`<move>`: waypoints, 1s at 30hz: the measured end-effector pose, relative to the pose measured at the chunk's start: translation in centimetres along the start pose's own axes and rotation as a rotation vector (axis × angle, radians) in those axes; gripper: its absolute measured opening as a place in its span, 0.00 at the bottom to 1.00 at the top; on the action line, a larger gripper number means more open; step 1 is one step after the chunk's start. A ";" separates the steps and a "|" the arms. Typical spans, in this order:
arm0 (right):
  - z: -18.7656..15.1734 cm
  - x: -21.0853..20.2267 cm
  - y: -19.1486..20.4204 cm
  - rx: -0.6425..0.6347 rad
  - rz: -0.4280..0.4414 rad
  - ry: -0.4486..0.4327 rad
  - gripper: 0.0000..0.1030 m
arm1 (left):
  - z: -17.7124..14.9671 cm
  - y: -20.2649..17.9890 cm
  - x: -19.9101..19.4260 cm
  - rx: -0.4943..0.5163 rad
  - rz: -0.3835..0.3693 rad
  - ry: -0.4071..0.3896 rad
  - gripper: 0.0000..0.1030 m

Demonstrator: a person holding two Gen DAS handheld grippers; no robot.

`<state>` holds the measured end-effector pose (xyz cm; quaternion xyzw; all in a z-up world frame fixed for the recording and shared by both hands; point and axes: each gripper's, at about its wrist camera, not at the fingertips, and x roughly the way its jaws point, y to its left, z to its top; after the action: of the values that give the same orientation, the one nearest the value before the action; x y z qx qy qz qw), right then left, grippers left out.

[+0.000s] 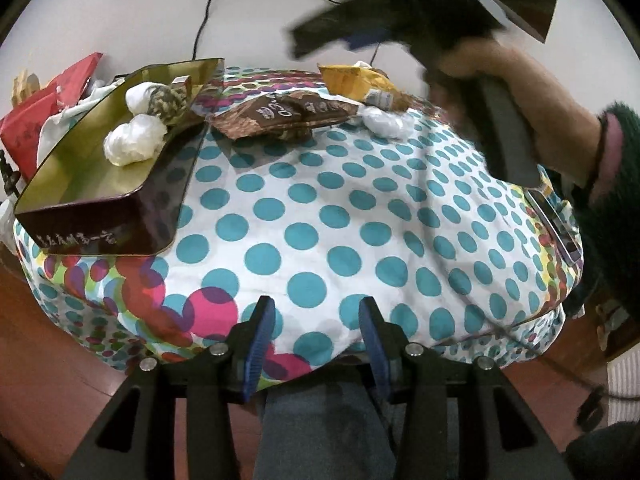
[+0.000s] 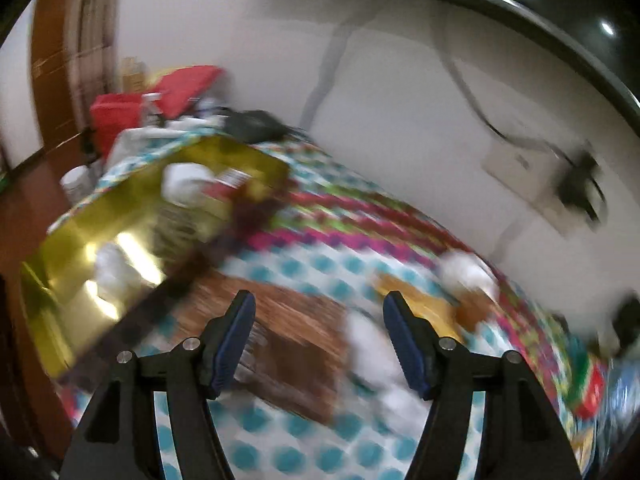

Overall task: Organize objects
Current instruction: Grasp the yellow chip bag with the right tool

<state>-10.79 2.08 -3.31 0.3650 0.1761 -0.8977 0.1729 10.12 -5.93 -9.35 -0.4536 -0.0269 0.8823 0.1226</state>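
Observation:
A gold-lined tin box (image 1: 100,184) stands at the table's left and holds two white wrapped balls (image 1: 134,140) and a speckled packet (image 1: 168,100). A brown snack bag (image 1: 280,114), a yellow bag (image 1: 360,82) and a white ball (image 1: 384,122) lie at the far side. My left gripper (image 1: 316,320) is open and empty at the near table edge. My right gripper (image 2: 318,312) is open and empty above the brown bag (image 2: 296,344), with a white ball (image 2: 368,344) between its fingers; this view is blurred. The tin (image 2: 80,240) shows at its left.
The table wears a dotted cloth (image 1: 320,216). Red boxes (image 1: 44,108) and white bags stand behind the tin. A phone (image 1: 556,220) lies at the right edge. The person's arm and the right gripper's body (image 1: 460,40) hang over the far right. Cables run down the wall.

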 end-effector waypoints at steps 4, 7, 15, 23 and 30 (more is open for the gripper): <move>-2.5 0.6 -4.8 0.086 -0.057 0.046 0.63 | -0.1 -0.9 0.2 0.017 0.015 0.009 0.43; -3.6 1.6 -6.9 0.114 -0.054 0.072 0.63 | 0.0 -1.5 0.2 0.032 0.031 0.014 0.43; -3.3 5.2 -8.3 0.152 -0.022 0.096 0.63 | 0.3 -2.3 0.7 0.053 0.075 0.036 0.43; -3.9 7.6 -8.8 0.169 0.010 0.078 0.61 | 1.8 -2.5 1.5 0.066 0.119 0.038 0.43; -5.1 6.8 -8.9 0.143 -0.005 -0.001 0.40 | 4.6 -1.6 2.8 0.026 0.139 0.024 0.43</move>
<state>-16.27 10.96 -9.96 0.3756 0.1124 -0.9086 0.1441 5.15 -3.43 -8.65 -0.4631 0.0175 0.8836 0.0674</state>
